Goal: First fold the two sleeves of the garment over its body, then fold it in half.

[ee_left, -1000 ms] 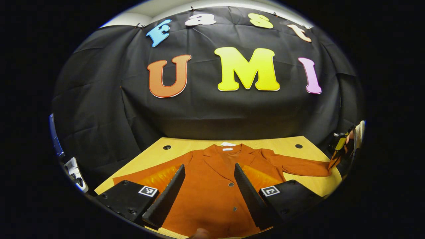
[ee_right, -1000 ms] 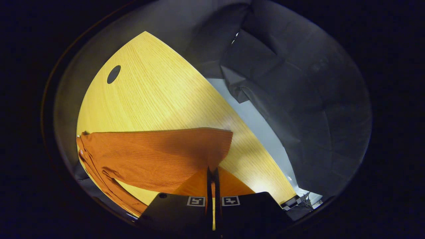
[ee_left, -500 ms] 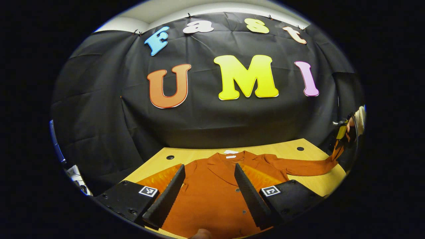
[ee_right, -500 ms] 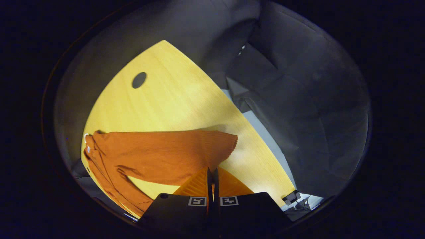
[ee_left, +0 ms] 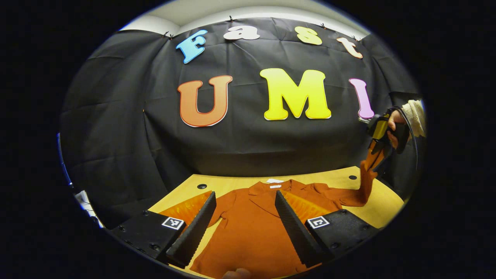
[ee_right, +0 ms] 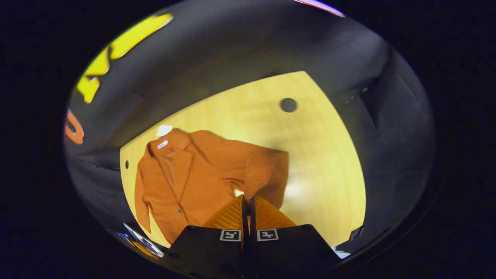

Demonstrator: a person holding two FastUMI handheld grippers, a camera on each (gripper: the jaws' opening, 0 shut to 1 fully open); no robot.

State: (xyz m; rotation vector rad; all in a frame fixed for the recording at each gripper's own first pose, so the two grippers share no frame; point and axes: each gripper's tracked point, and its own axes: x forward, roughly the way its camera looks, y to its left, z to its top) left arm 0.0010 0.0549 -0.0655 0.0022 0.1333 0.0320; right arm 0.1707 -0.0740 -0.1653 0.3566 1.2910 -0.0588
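Now your right gripper (ee_right: 247, 201), fingers pinched on the sleeve (ee_right: 267, 174) cuff, has lifted it off the tabletop (ee_right: 321, 155) toward the garment (ee_left: 248, 228); left gripper (ee_left: 244, 221) hovers wide open, empty.

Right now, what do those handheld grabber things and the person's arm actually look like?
The left gripper has two long ridged wedge fingers on black blocks, each block bearing a small square black-and-white marker. The right gripper carries the same square markers; seen from the left gripper view it has a yellow-and-black handle with a dark cable looping off it, held by a hand in a cream knitted sleeve.
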